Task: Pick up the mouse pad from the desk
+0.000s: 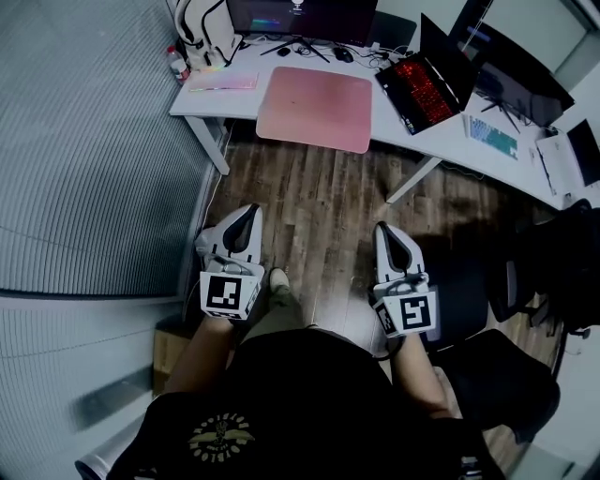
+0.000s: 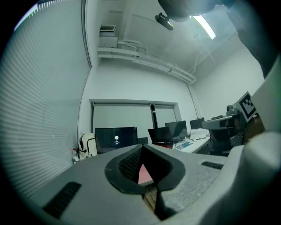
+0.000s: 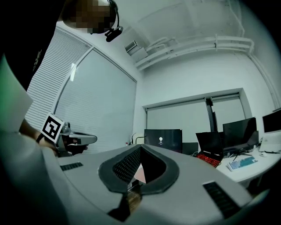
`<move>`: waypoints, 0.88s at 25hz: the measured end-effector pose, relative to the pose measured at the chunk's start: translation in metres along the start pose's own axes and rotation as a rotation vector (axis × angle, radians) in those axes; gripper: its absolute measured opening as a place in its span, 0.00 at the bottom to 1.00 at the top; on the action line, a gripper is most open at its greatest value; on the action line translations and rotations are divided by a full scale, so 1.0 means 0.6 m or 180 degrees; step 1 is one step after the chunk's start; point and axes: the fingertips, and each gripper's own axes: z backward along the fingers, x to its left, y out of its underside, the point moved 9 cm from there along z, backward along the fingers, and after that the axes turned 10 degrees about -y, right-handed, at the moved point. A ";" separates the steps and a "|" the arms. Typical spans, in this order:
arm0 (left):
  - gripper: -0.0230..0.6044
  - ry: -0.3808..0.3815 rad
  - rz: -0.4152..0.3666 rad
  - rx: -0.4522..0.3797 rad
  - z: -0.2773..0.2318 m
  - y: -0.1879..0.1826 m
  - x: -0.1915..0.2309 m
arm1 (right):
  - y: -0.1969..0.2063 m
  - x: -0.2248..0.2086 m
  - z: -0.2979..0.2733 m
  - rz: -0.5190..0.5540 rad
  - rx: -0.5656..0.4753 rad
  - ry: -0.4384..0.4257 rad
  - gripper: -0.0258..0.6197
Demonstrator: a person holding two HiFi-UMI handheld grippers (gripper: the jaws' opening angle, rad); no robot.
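Mouse pad (image 1: pixel 316 107) lies on desk (image 1: pixel 412 141)

Looking like a plain office here: a long white table (image 1: pixel 223 103) is running along the far wall, carrying a big monitor (image 1: pixel 300 14), an open laptop (image 1: pixel 427 86) with red keys glowing, a spare keyboard (image 1: pixel 492 137) and a pink mouse pad (image 1: pixel 317 106). A black office chair (image 1: pixel 502 375) is sitting on the wood-plank floor (image 1: pixel 328 202), blinds (image 1: pixel 84 141) are covering the side wall, and a strip light (image 2: pixel 204 26) is shining overhead.
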 end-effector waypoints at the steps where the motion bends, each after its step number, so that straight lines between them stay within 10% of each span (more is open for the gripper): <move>1: 0.05 0.0033 -0.0003 0.0001 -0.017 0.003 0.004 | 0.003 -0.007 -0.013 -0.0014 0.0002 0.0009 0.04; 22: 0.05 0.0275 0.0212 0.0182 -0.281 0.049 0.144 | 0.004 -0.098 -0.281 -0.0002 0.0085 0.0055 0.04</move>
